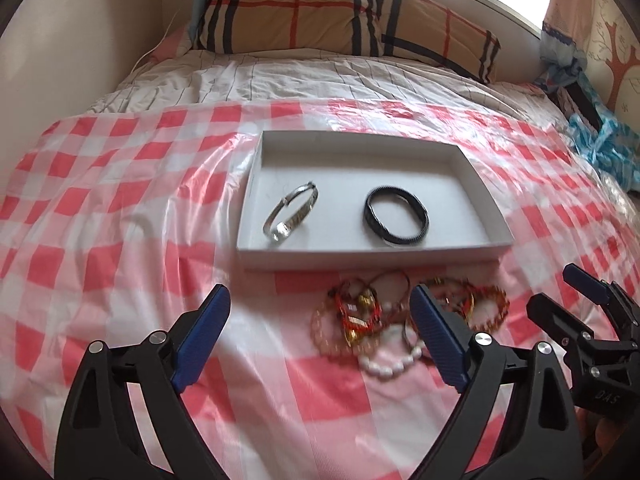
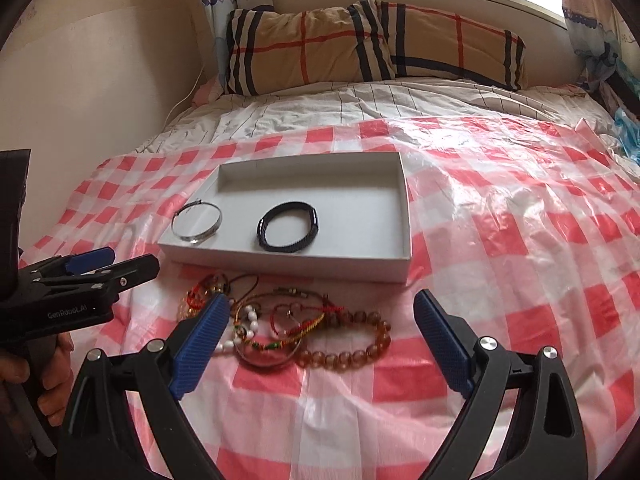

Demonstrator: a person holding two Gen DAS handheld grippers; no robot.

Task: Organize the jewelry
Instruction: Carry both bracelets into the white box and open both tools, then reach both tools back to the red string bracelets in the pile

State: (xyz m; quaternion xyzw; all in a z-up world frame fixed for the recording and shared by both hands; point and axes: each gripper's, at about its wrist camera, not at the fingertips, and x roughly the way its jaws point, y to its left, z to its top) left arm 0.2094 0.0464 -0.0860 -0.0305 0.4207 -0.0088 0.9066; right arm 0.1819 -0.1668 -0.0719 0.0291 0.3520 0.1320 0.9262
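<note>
Two bracelets (image 1: 344, 216) flat in box (image 1: 472, 184).

Left gripper (image 1: 320, 340), right gripper (image 2: 320, 344): agape.

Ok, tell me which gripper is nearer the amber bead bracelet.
Right. The right gripper hangs open with the amber bead bracelet lying between its fingers. The left gripper sits off to the bracelet's left, beyond the rest of the tangled pile.
</note>
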